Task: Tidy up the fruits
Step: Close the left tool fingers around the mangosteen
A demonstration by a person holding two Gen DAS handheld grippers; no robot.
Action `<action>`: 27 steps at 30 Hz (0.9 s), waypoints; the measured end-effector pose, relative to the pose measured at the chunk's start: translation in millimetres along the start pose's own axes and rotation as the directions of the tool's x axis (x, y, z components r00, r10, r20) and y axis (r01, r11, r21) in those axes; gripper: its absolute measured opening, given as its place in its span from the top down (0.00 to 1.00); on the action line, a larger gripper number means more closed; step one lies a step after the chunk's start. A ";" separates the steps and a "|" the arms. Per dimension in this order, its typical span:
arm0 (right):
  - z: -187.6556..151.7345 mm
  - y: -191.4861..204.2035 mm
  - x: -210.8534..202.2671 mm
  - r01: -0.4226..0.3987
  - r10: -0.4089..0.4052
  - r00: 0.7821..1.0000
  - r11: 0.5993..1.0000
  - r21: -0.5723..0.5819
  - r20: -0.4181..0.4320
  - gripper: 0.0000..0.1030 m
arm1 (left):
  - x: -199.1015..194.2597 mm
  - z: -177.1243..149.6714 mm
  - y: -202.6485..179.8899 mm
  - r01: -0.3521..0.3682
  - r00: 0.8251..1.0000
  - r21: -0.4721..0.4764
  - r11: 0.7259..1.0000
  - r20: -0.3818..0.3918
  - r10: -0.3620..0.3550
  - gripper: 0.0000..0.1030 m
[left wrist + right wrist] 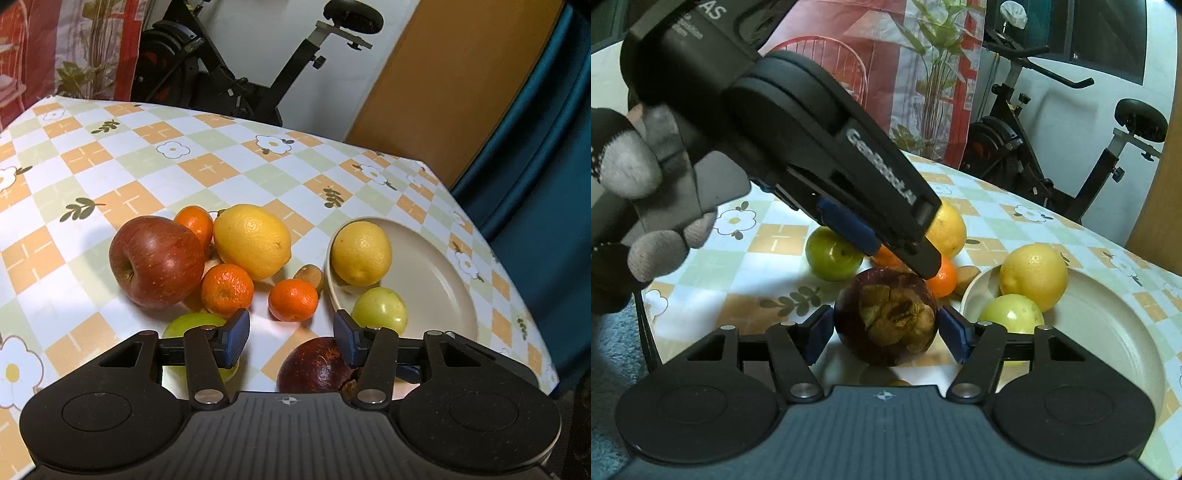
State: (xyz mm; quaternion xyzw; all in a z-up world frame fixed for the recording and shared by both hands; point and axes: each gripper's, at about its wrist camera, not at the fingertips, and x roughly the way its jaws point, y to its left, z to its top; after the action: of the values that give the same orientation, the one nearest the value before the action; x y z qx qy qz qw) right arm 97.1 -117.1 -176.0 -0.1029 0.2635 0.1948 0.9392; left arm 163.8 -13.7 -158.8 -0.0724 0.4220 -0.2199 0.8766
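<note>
A cream plate (439, 280) holds a lemon (361, 253) and a green apple (380, 309); it also shows in the right wrist view (1108, 321). Loose on the table lie a red apple (157, 256), a big lemon (252, 240), three mandarins (227, 290), a small brown fruit (309, 277), a green apple (192, 325) and a dark purple mangosteen (314, 367). My left gripper (291, 338) is open and empty above the fruit. My right gripper (886, 330) is shut on the mangosteen (886, 317), both pads touching its sides, low over the table.
The table (166, 162) has a checked flowered cloth; its right edge runs close behind the plate. An exercise bike (240, 74) stands beyond the far edge. The left gripper's body (812, 147) and a gloved hand (639, 206) fill the upper left of the right wrist view.
</note>
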 end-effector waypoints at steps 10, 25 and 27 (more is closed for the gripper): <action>3.5 -3.8 -8.0 -0.061 0.062 0.997 0.998 0.010 -0.039 0.37 | -27.2 -18.9 -13.3 0.074 0.997 0.063 0.995 -0.005 -0.073 0.49; -3.4 -10.5 -9.3 -0.073 0.072 0.997 0.995 0.069 0.014 0.36 | -22.8 -29.3 -14.8 0.055 0.998 0.077 0.996 0.004 -0.056 0.40; -3.9 -10.7 -9.5 -0.073 0.072 0.997 0.995 0.072 0.020 0.36 | -23.8 -28.6 -12.3 0.052 0.999 0.063 0.997 0.012 -0.053 0.40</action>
State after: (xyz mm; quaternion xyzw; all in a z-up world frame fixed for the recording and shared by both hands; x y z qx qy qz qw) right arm 92.4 -130.9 -173.2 -0.0573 0.2658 0.2200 0.9368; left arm 124.7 -12.3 -156.3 -0.0576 0.4067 -0.2555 0.8752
